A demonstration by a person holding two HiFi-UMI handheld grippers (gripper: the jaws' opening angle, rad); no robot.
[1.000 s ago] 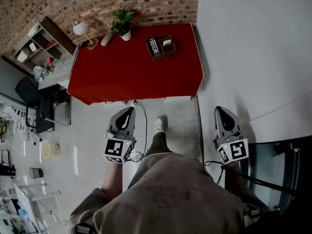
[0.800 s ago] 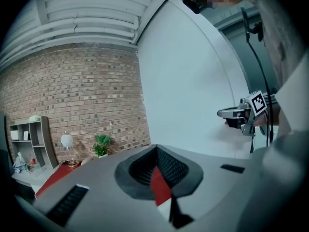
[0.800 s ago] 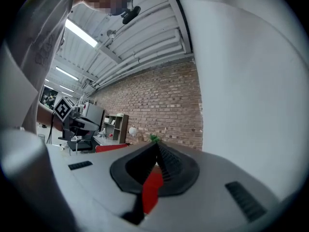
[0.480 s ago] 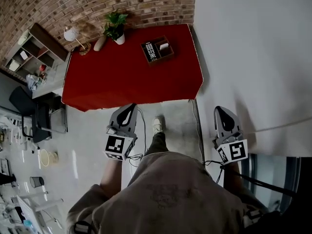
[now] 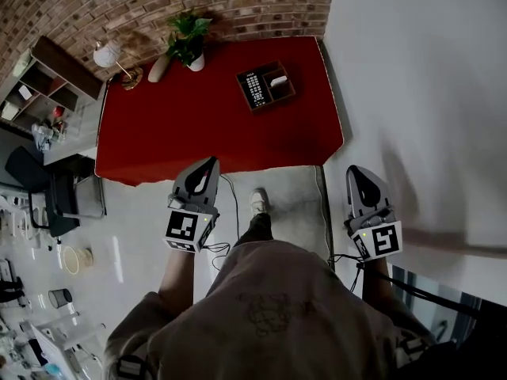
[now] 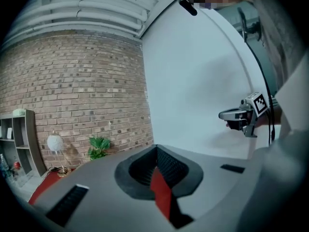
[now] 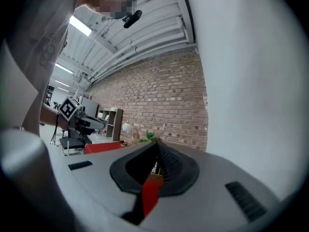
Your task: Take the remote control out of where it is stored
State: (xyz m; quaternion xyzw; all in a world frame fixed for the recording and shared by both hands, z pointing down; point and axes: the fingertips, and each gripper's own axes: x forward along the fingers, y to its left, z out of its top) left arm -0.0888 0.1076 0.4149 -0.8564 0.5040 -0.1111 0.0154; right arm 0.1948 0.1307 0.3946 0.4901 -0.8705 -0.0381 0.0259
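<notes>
While left tongs [image 5: 211,161] and right tongs [image 5: 352,169] clenched empty, remote control [image 5: 255,90] lengthwise toward brick wall [image 5: 238,6]

No readable text is showing. The cubes on the left gripper [image 5: 210,163] and right gripper [image 5: 354,170] are bearing only black-and-white square markers; the shirt print [image 5: 265,319] at lower centre and the remote control [image 5: 255,90] keys are appearing too small to read.

Red-clothed bench [image 5: 214,125] mostly bare in front; dark wooden tray [image 5: 273,104], leafy potted plant [image 5: 188,39], white globe lamp [image 5: 105,54] line the back.
</notes>
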